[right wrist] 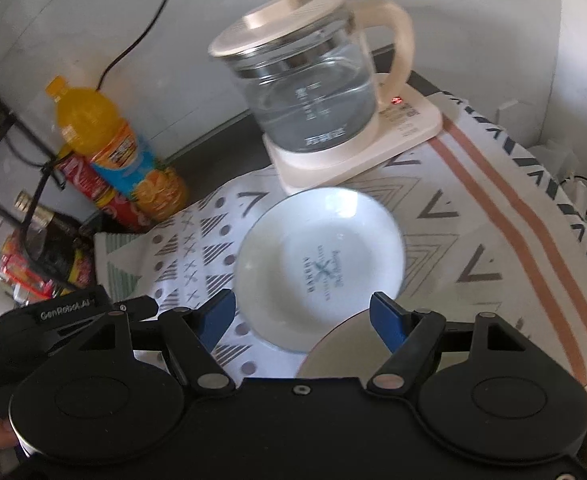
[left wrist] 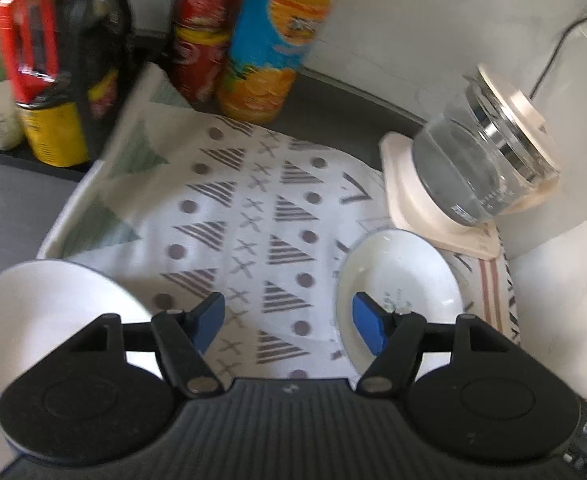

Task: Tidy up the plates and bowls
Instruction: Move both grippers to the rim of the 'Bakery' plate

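A white plate with printed lettering (right wrist: 321, 264) lies on the patterned cloth (right wrist: 473, 216) in front of the kettle; it also shows in the left wrist view (left wrist: 401, 292). My right gripper (right wrist: 303, 316) is open, hovering over the plate's near edge. A second pale dish (right wrist: 333, 348) shows only its rim, by the right finger. My left gripper (left wrist: 289, 316) is open above the cloth (left wrist: 229, 216), between that plate and a white bowl (left wrist: 41, 312) at the lower left. Both grippers are empty.
A glass kettle on a cream base (right wrist: 317, 92) stands behind the plate, also in the left wrist view (left wrist: 477, 160). An orange drink bottle (left wrist: 277, 40) and a red bottle (left wrist: 201, 32) stand at the back. A rack with jars (left wrist: 45, 80) is at the left.
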Available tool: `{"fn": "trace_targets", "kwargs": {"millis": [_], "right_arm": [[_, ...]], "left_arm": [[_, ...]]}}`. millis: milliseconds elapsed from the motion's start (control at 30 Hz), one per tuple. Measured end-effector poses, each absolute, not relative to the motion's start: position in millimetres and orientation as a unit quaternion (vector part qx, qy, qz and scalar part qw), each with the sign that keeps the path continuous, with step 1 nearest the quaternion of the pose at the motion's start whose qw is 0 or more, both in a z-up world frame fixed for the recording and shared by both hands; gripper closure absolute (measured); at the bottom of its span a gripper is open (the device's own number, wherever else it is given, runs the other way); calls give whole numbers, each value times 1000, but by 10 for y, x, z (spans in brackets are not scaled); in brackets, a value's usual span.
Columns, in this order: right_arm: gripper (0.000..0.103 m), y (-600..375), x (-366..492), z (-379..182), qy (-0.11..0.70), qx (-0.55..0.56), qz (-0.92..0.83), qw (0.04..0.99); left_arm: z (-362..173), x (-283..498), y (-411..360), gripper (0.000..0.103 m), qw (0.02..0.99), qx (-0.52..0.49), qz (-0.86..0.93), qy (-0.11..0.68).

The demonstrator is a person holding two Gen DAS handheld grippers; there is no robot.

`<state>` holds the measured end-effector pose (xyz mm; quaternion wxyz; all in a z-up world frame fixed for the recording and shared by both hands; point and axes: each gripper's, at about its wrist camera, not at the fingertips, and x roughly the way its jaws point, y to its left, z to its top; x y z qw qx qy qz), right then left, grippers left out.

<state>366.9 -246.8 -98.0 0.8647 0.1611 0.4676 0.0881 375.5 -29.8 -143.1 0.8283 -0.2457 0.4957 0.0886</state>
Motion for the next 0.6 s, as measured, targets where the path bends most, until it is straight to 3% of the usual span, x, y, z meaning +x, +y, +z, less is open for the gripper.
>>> {"fn": "trace_targets", "kwargs": {"millis": [233,600], "right_arm": [[30,-2778,3942,-1178,501,189,72,841],[50,-3065,4430,-1539,557,216,66,799]], "left_arm": [[-1611,3937,-544,34,813,-259,76,515],[-2052,4184,-719,38,768,-310,80,554]]}}
